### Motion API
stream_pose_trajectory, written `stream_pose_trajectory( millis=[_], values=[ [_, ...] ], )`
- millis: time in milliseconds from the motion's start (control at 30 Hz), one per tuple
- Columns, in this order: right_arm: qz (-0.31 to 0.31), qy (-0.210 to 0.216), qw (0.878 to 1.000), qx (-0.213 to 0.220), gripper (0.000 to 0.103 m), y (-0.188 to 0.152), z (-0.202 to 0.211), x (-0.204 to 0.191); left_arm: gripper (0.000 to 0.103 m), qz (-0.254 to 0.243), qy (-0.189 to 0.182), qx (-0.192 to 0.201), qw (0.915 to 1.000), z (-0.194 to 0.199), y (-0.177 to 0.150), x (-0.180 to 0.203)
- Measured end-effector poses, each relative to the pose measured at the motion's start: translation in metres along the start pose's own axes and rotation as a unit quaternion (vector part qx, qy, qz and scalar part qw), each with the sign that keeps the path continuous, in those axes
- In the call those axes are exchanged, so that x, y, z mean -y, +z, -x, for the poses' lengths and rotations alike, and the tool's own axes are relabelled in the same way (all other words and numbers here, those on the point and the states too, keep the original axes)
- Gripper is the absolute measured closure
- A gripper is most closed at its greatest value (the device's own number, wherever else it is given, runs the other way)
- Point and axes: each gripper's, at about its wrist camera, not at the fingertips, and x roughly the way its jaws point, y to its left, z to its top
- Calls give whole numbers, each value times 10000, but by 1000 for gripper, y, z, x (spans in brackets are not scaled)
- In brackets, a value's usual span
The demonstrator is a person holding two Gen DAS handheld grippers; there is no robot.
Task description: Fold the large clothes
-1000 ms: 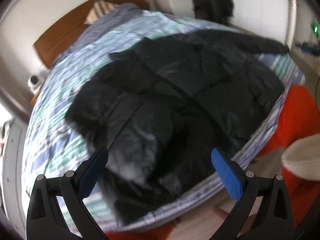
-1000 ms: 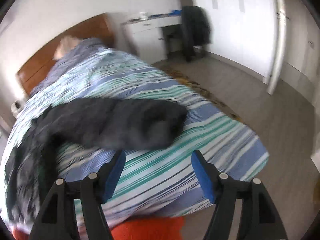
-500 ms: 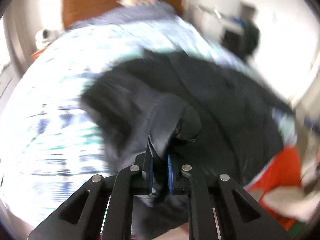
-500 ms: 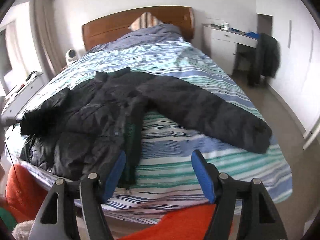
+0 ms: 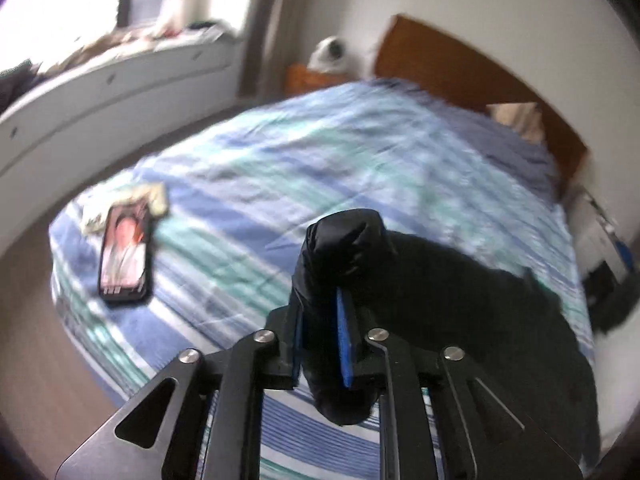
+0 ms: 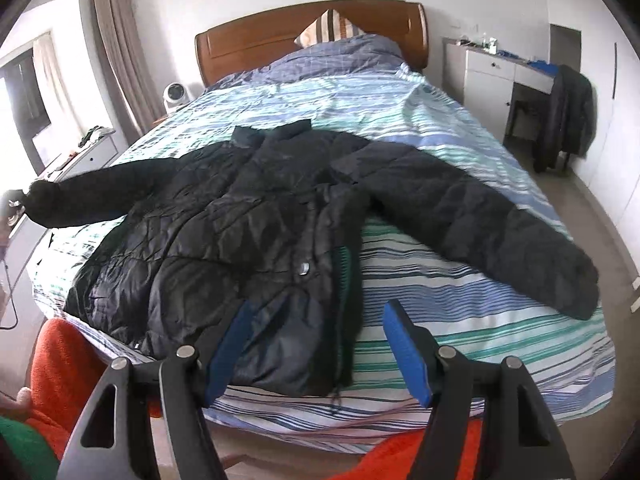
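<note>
Jacket [image 6: 256, 240] cuff in left tool [image 5: 322, 344] (clamped)

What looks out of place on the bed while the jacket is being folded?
A phone lies on the striped bedspread near its corner, beside some papers, close to where the left gripper holds the black jacket's sleeve.

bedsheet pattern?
Blue, teal and white stripes on the bedsheet; clearest in the right wrist view.
</note>
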Motion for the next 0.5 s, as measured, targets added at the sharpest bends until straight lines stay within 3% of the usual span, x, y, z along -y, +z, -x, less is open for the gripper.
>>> stream_pose_trajectory(
  millis=[100, 133, 233, 300, 367, 500],
  values=[
    [-107, 188, 9995, -214, 33, -3, -10, -1, 79, 99, 292, -107, 9995, -15, -25, -4],
    [-196, 271, 9987, -373, 33, -6, -15, 2, 67, 75, 207, -98, 9997, -12, -34, -4],
    [-523, 479, 9944, -778, 33, -19, -30, 15, 49, -107, -277, -146, 9995, 9, -68, 12],
    [-815, 686, 9903, -890, 33, -26, -38, 25, 41, -277, -848, -423, 9951, 24, -90, 22],
    [-1122, 937, 9852, -892, 33, -28, -45, 34, 32, -515, -1562, -945, 9819, 36, -125, 52],
    [-1557, 1216, 9740, -1110, 33, -34, -71, 43, 29, -1103, -2342, -1787, 9492, 39, -194, 114]
  ],
)
